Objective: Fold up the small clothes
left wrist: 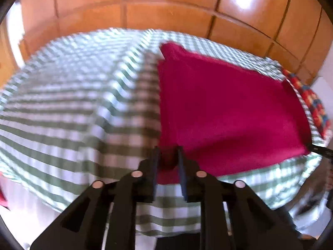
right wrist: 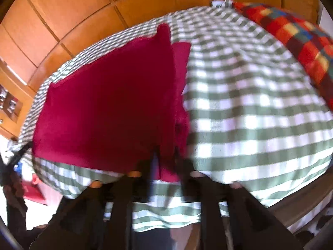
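Across the green-and-white checked cloth (left wrist: 83, 104) covering the table lies the folded crimson fabric garment (left wrist: 229, 108), which I hold by its near edge to steady the fold. My left claw (left wrist: 168, 156) is nearly pressed together, pinching the corner. My right claw (right wrist: 165, 156) straddles the other edge, too blurred to tell whether it grips. Only the right view shows the loose layer beside the fold and more of the red patchwork cloth (right wrist: 295, 41).

Green-and-white checked cloth (left wrist: 83, 104) spreads under and ahead of my fingers. Orange wooden panelled wall (left wrist: 166, 4) stands beyond it. Multicoloured checked cushion (right wrist: 295, 41) lies far right of my right-hand fingers.
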`<state>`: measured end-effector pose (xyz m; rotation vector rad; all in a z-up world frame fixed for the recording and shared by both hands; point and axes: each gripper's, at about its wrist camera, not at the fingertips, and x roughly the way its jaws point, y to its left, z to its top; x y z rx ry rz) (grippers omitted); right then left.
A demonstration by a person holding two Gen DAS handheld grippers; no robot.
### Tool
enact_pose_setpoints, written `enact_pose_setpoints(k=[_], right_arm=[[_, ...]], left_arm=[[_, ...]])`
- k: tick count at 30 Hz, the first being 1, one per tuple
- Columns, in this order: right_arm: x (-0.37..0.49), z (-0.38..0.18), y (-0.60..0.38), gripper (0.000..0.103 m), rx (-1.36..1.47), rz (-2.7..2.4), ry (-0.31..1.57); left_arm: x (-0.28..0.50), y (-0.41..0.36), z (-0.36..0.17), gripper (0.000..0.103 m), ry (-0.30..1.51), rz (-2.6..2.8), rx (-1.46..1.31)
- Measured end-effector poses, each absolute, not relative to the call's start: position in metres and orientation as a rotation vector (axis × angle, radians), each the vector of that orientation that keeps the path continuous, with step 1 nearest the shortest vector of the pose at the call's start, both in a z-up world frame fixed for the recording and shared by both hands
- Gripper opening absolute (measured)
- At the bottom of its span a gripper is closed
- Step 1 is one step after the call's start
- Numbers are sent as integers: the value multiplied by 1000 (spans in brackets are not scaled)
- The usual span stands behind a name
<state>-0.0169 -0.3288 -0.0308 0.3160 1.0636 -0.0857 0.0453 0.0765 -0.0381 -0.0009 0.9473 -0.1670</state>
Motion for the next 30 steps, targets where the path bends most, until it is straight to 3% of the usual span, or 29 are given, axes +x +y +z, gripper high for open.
enact_pose_setpoints(k=[2, 4, 16, 30], right_arm=[[-15, -17, -331, 58, 308, -101, 1008], [-8, -8, -324, 58, 281, -108, 982], [80, 4, -255, 58, 114, 10, 957], [137, -47, -301, 58, 132, -140, 1026]], left_arm=[[42, 73, -26, 34, 896, -141, 28], [42, 71, -15, 37, 855, -119, 45], [69, 40, 0, 43, 774, -110, 145], [138, 11, -30, 45, 817, -115, 187]])
